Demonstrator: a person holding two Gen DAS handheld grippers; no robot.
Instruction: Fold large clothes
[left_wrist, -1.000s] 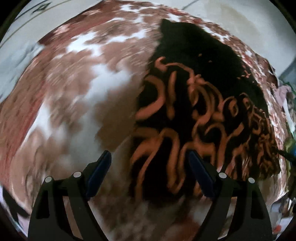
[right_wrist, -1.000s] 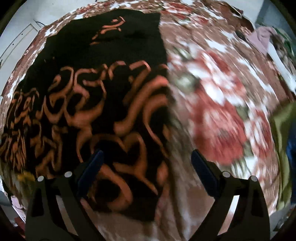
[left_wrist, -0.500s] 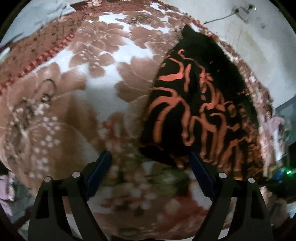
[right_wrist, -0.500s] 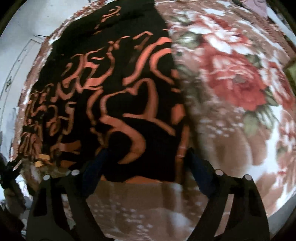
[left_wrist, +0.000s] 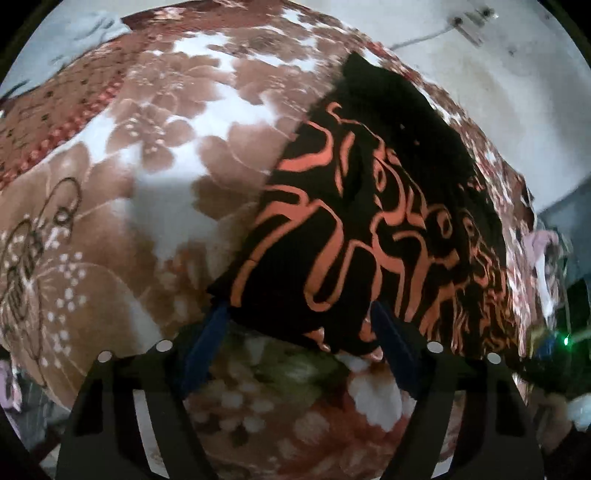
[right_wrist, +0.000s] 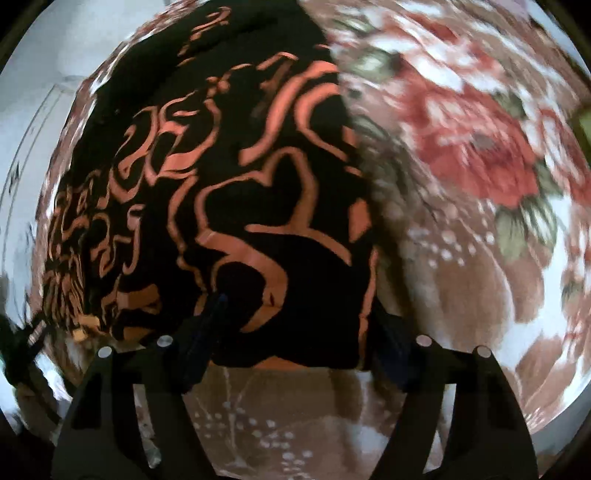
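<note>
Garment: black orange-patterned cloth (left_wrist: 369, 229) lies flat on the floral blanket (left_wrist: 147, 166), running toward 1 o'clock.
Left claw (left_wrist: 299, 332): spread apart, straddling the near corner.
Right claw (right_wrist: 291, 332): spread apart, at the near hem.
Tip: pinch both corners together, lift evenly.

Left gripper (left_wrist: 299, 325) has bare floral blanket (left_wrist: 147, 184) wide open on its left side; the black garment with orange print (left_wrist: 369, 221) fills the gap between the spread jaws and blocks the right. Wall (left_wrist: 498, 92) closes off beyond the garment; clutter of clothes (left_wrist: 543, 251) crowds the far right edge. Right gripper (right_wrist: 295, 317): garment (right_wrist: 221, 184) blocks ahead and left, bare blanket (right_wrist: 480, 258) gives free passage on the right
</note>
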